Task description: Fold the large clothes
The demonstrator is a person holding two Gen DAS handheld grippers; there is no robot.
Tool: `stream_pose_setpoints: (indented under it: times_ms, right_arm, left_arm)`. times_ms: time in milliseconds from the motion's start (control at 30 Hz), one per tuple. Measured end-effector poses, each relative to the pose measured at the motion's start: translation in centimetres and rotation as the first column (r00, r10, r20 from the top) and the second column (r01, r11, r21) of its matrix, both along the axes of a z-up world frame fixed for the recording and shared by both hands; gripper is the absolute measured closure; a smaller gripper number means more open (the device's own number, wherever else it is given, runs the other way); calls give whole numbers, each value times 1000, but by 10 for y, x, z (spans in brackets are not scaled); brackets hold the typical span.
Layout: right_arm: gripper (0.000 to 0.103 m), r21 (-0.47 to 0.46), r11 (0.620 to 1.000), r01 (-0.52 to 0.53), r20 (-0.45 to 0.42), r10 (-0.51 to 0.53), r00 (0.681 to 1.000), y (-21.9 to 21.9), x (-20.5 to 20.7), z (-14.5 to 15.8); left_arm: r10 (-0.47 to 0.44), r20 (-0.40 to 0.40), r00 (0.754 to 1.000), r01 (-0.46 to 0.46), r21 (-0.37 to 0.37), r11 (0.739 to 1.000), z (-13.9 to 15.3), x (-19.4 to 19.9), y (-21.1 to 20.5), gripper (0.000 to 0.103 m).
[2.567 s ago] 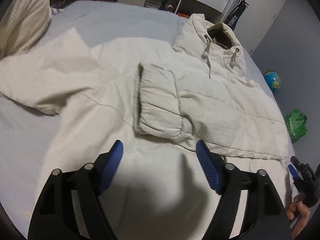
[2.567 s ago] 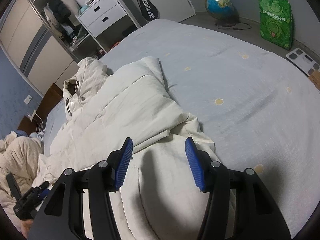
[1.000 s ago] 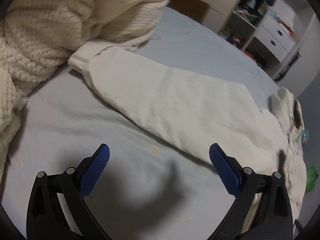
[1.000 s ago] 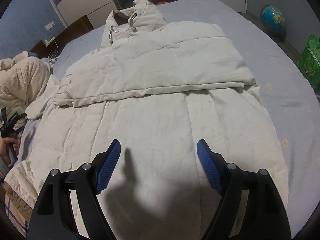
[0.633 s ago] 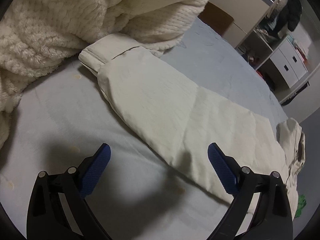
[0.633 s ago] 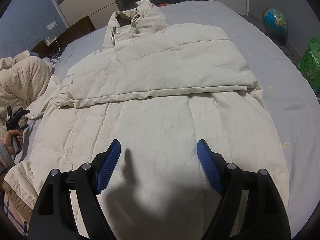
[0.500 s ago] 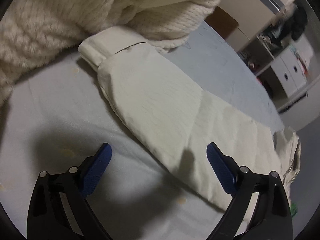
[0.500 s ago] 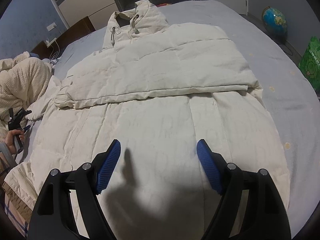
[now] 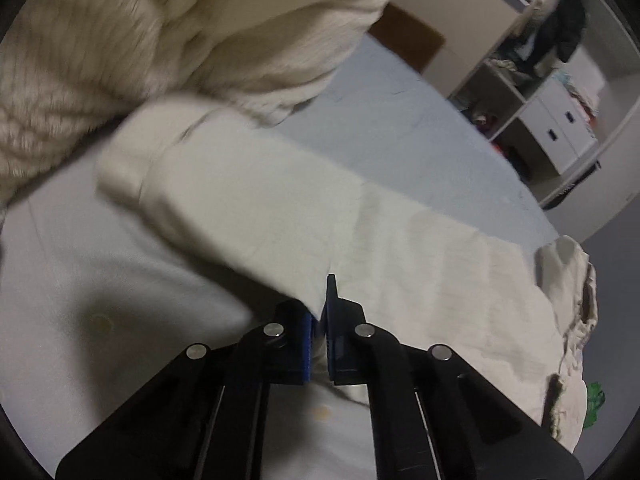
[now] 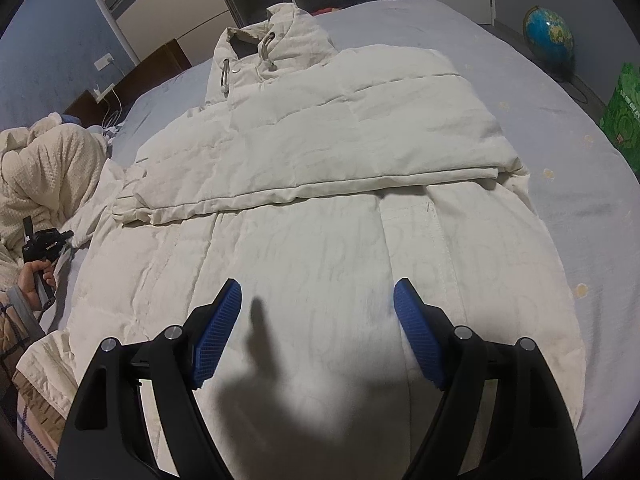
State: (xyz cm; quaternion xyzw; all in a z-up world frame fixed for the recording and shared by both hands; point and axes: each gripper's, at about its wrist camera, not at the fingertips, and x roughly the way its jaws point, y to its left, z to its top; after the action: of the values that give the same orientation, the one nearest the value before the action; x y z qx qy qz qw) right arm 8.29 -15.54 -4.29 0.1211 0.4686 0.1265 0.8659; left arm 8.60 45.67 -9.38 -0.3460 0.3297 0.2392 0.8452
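1. The left gripper has its jaws closed on the near edge of the coat's sleeve. Only a thin bite of fabric sits between the blue pads, so I judge a quick pull could slip it free.
2. The sleeve's cuff lies against the fluffy blanket piled on the bed. Dragging the sleeve across could snag the cuff or tug the blanket along.
3. The padded coat lies spread flat on the bed, hood away from the camera, its right side already folded over the body.
4. The right gripper hovers above the coat's lower panel, jaws wide open and holding nothing. If it gives no hold-down, lifting the sleeve may shift the folded layer out of line.
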Motion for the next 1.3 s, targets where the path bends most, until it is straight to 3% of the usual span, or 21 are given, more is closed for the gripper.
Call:
stream_pose_setpoints:
  times_ms: [200,367,667,933,1300]
  right_arm:
    - [28,32,999,11,21,-11,1000,-5,-4,5]
    - [28,73,997,21,41,-24,999,-12,-7,9]
    - [28,151,988,46,74,-58,996,-25,-15,17]
    - [28,194,979,55,92,-74,993,-31,-19,21]
    - [28,226,972,60,101,-85,991,-37,-22,23]
  left_arm:
    - [-95,104,990,86,83,993,53,4,-41,99]
    - [-201,161,966,172,177,969,101,17,-91,99]
    - [-332,196,923,278,257,925,150,33,-189,99]
    - [-449,198,872,385,289,876,168,55,-267,99]
    - [-572,128,810,517,301,801,146,93,-354,99]
